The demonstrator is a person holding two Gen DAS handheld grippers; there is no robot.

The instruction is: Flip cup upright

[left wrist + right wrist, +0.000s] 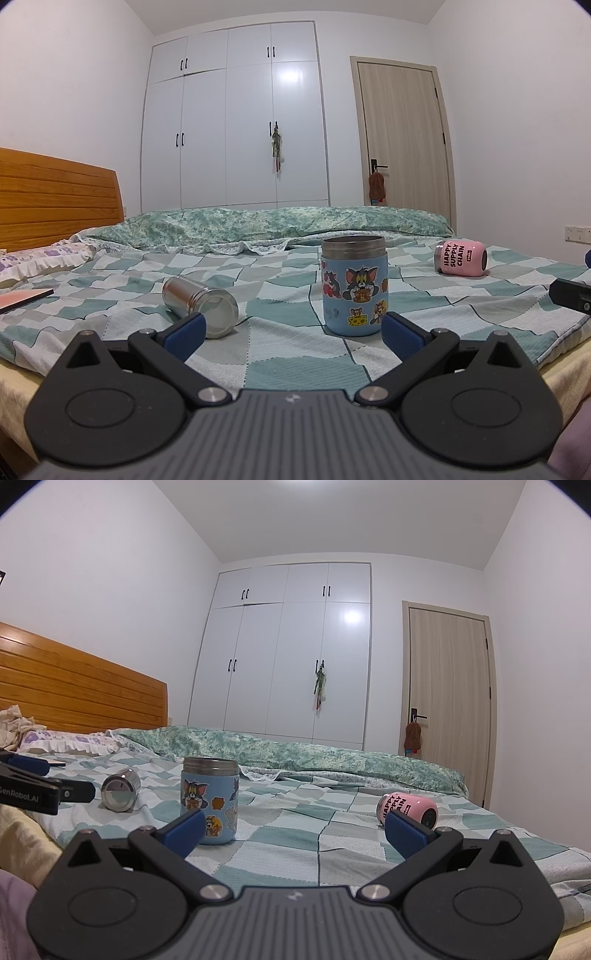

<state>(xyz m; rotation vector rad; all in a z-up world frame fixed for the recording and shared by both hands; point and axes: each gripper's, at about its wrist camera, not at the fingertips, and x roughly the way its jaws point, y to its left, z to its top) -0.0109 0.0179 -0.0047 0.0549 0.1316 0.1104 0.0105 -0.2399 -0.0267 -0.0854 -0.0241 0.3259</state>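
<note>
Three cups are on the checkered bed sheet. A blue cartoon-sticker cup stands upright, also in the right wrist view. A plain steel cup lies on its side to its left, base toward me. A pink cup with black lettering lies on its side at the right. My left gripper is open and empty, just in front of the steel and blue cups. My right gripper is open and empty, between the blue and pink cups.
A rolled green quilt lies across the far side of the bed. A wooden headboard and a pillow are at the left, with a pink book. A white wardrobe and a door stand behind.
</note>
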